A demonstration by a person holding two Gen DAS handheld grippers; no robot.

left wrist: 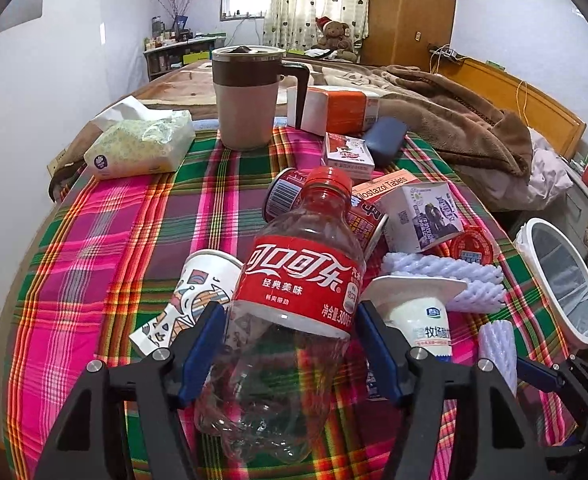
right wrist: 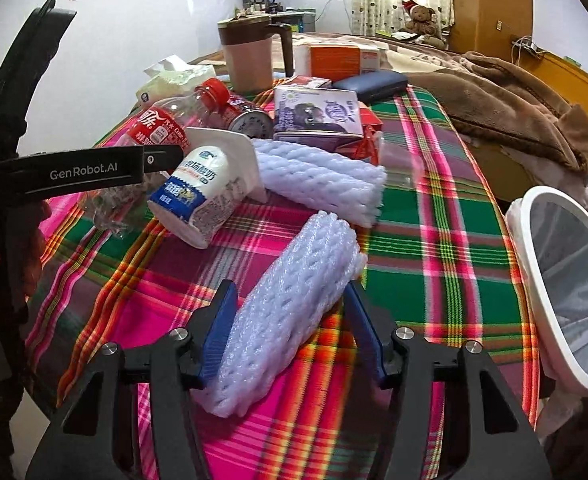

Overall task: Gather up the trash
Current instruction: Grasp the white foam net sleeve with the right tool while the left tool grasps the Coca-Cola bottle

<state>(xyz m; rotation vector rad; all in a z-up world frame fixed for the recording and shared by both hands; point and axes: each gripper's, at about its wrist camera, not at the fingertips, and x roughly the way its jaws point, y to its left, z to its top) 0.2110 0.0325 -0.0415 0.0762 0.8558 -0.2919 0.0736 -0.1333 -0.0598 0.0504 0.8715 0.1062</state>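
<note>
An empty clear cola bottle (left wrist: pixel 294 280) with a red label and cap lies on the plaid tablecloth. My left gripper (left wrist: pixel 289 308) is shut on its body, a blue pad on each side. In the right wrist view a white foam net sleeve (right wrist: pixel 294 312) lies on the cloth between the pads of my right gripper (right wrist: pixel 290 285), which is shut on it. A white-rimmed trash bin (right wrist: pixel 526 248) lined with a bag stands off the table's right edge. The left gripper's black finger (right wrist: pixel 93 172) shows at the left of that view, beside the bottle (right wrist: pixel 161 124).
A yogurt cup (left wrist: pixel 418 320), a paper cup (left wrist: pixel 197 284), a red can (left wrist: pixel 289 196), a second foam net (right wrist: pixel 326 176) and small cartons (left wrist: pixel 422 216) crowd the table's middle. A mug (left wrist: pixel 245 96), a tissue pack (left wrist: pixel 137 148) and a dark case (left wrist: pixel 386 140) stand behind. A bed with a brown blanket (left wrist: pixel 454 120) lies beyond.
</note>
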